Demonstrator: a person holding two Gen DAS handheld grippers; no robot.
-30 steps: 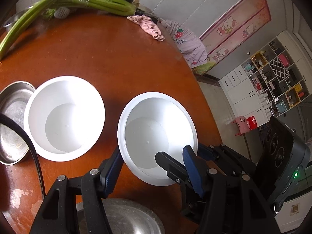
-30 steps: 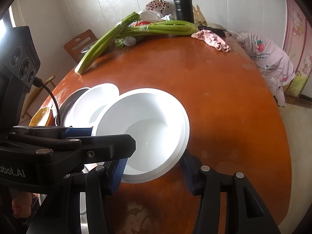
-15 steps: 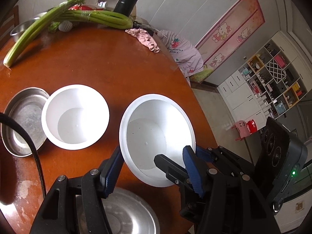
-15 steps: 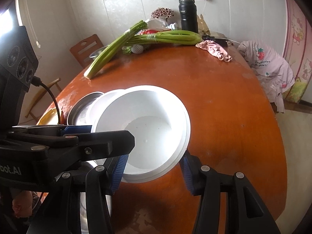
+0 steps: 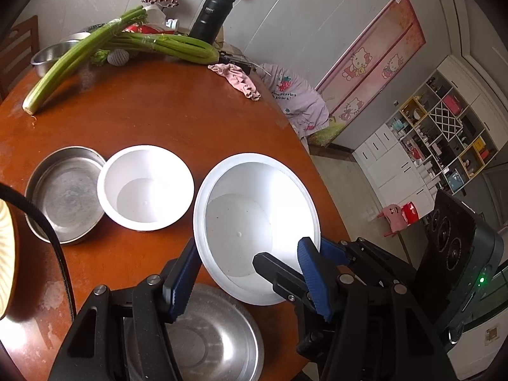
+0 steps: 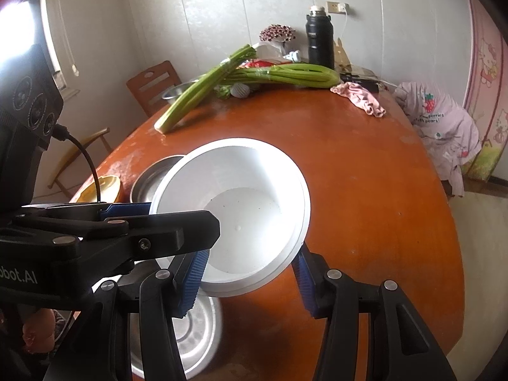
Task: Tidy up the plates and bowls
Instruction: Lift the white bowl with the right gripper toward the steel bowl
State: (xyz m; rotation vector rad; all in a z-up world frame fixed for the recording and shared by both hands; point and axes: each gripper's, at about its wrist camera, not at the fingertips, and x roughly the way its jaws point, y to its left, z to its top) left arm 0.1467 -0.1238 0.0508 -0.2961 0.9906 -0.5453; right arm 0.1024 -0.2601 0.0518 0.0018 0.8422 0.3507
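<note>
1. While both grippers are clamping it, the big white bowl (image 5: 254, 219) is hanging tilted just above the round wooden table (image 5: 165, 114), mouth facing up toward the cameras.
2. The left gripper (image 5: 249, 244) is squeezing the big white bowl's near edge. One blue pad is pressing on the outside of the wall, and the other is sitting over the rim on the inside.
3. The right gripper (image 6: 250, 257) is doing the same from the other side, with its blue pads hugging the bowl's lower part, so both sets of fingers are clenched on that one bowl.
4. Just left of the big white bowl, a smaller white bowl (image 5: 146, 187) is sitting on the table, empty and upright.
5. Further left of it, touching the smaller one, a flat steel pan (image 5: 63, 193) is lying there.
6. Right below the big white bowl, nearer the camera, a steel bowl (image 5: 216, 339) is peeking out from under the fingers.
7. Well beyond the big white bowl, celery stalks (image 5: 165, 43), a black thermos (image 5: 212, 16) and a pink cloth (image 5: 236, 77) are sitting at the far edge.
</note>
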